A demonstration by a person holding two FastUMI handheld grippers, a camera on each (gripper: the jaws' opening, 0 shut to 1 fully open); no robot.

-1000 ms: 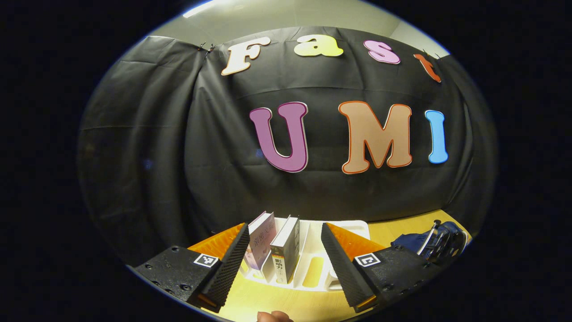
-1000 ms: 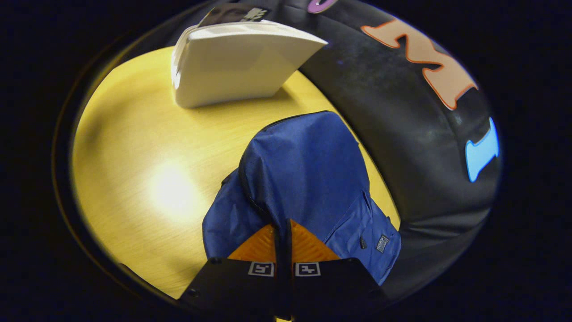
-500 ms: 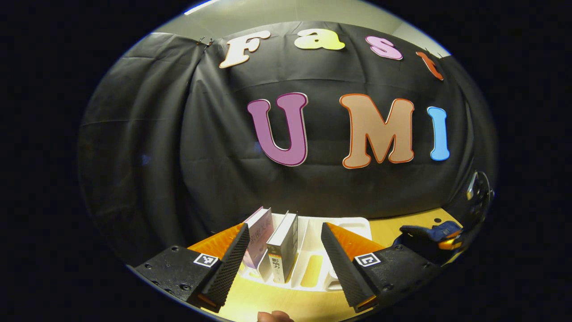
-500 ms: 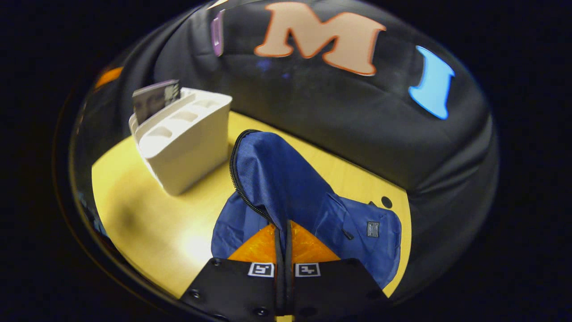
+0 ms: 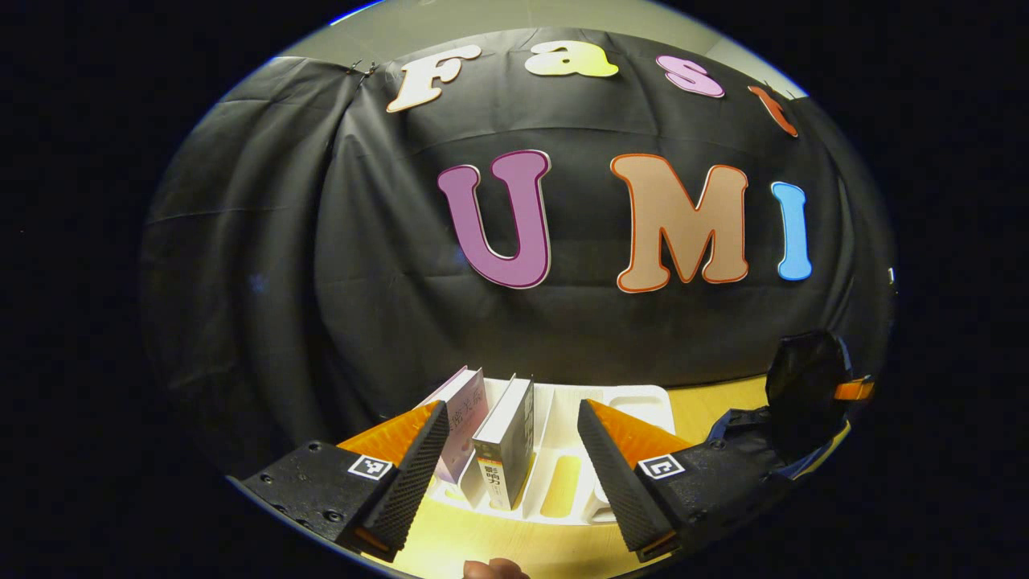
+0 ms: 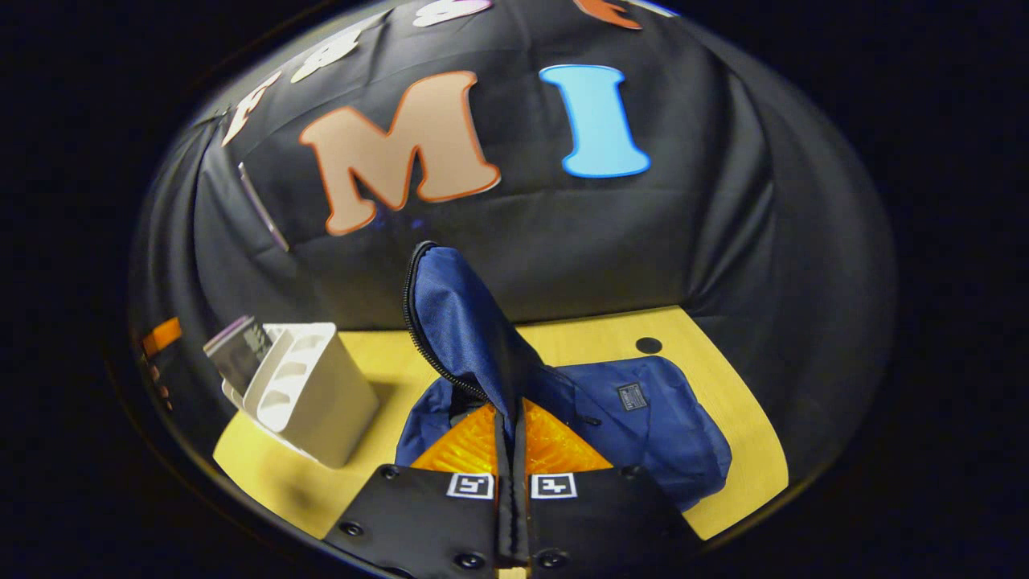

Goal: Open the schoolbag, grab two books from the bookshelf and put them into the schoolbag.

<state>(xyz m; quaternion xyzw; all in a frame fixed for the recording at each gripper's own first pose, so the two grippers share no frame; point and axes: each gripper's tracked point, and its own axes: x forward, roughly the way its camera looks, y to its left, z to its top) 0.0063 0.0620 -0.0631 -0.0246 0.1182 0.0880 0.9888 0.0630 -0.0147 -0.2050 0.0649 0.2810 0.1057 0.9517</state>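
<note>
In the left gripper view, the left tongs sit low over the yellow tabletop, level and pointed at the white bookshelf, with their two ribbed fingers spread wide apart and nothing between them. A fingertip of the person's hand peeks in at the bottom edge.

Two books stand in the bookshelf's left-hand slots. The pale book leans to the left against the rack's end; the grey book stands just beside it, nearly upright, spine toward the camera. Both lie in line with the gap between the fingers, a little beyond the tips. The slots to their right are empty.

In the right gripper view, the right tongs are pressed together on a fold of the schoolbag flap, right at its zipper edge, and the flap rises from the fingers in a tall blue peak. The rest of the schoolbag lies flat on the tabletop, dark blue with a small sewn patch on its front, well to the right of the bookshelf. One book shows in the rack from this side. A small dark round spot marks the tabletop just behind the bag.

At the right edge of the left gripper view, the right tongs' black body is seen farther off, above the bag's dark cloth.
</note>
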